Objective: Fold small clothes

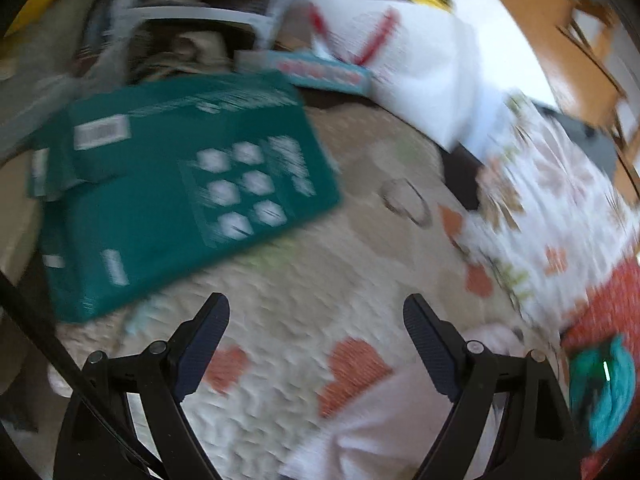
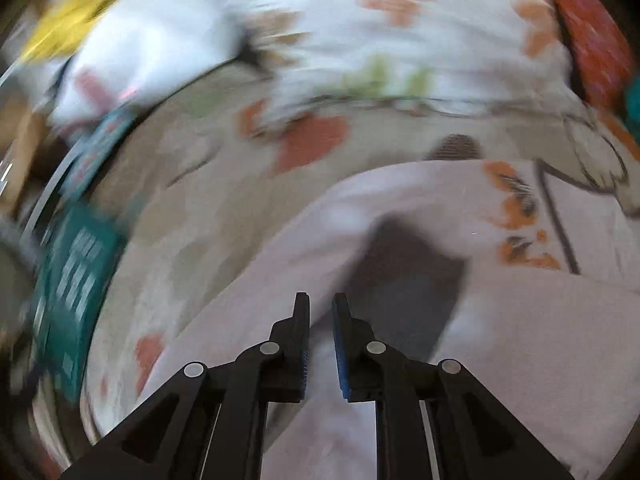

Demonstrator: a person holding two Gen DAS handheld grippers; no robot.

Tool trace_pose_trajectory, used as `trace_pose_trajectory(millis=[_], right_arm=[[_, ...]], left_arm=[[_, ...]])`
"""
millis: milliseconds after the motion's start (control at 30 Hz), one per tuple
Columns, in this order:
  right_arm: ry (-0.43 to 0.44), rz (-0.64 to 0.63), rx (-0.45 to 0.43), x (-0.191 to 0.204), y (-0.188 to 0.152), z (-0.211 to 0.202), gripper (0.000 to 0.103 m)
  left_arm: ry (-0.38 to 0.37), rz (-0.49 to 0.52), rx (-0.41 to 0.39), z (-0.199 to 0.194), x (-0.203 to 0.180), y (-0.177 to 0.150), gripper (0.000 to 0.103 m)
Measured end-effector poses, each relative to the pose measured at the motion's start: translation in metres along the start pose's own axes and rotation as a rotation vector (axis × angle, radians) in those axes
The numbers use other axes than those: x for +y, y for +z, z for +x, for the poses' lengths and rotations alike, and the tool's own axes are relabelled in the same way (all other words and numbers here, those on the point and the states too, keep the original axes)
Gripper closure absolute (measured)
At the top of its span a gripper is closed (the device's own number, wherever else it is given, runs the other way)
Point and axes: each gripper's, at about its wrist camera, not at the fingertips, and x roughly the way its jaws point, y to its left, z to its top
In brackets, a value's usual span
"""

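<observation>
With your left gripper (image 1: 316,344) spread wide and empty and your right gripper (image 2: 321,344) parted just a crack, nothing between them, steady both over the pale pink garment (image 2: 500,340) on the patterned blanket (image 1: 280,312) — then grab an edge.

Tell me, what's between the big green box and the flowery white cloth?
Only the beige heart blanket, bare along that stretch between the green box and the flowery cloth; the left wrist view shows it.
</observation>
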Motion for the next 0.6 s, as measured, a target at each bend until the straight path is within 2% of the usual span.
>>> trace_pose_trajectory(millis=[67,133,200,300,400,467,500,600], right_arm=[[0.089,-0.109,0.031,0.033,-0.024,-0.014,0.088],[0.193,-0.233,0.084,0.069,-0.059,-0.024,0.073],[0.259,-0.321,0.134,0.097,-0.091,-0.028,0.063],[0.315,-0.442,0.161,0.128,-0.13,-0.029,0.063],[0.321,-0.615,0.155,0.158,-0.165,-0.028,0.062],[0.332,-0.699,0.182,0.173,-0.185,-0.02,0.054],[0.307,-0.748,0.174,0.179,-0.196,-0.017,0.049],[0.193,-0.862,0.142,0.188,-0.218,0.001,0.047]], left_arm=[[0.037,-0.071,-0.012,-0.004,0.022,0.008,0.015],[0.058,-0.135,-0.011,-0.006,0.04,0.012,0.015],[0.08,-0.186,-0.013,-0.008,0.059,0.015,0.015],[0.12,-0.217,-0.028,-0.013,0.08,0.019,0.015],[0.162,-0.229,-0.062,-0.022,0.093,0.023,0.015],[0.18,-0.241,-0.083,-0.029,0.104,0.025,0.015],[0.186,-0.248,-0.089,-0.031,0.109,0.025,0.015],[0.177,-0.273,-0.084,-0.032,0.121,0.024,0.015]])
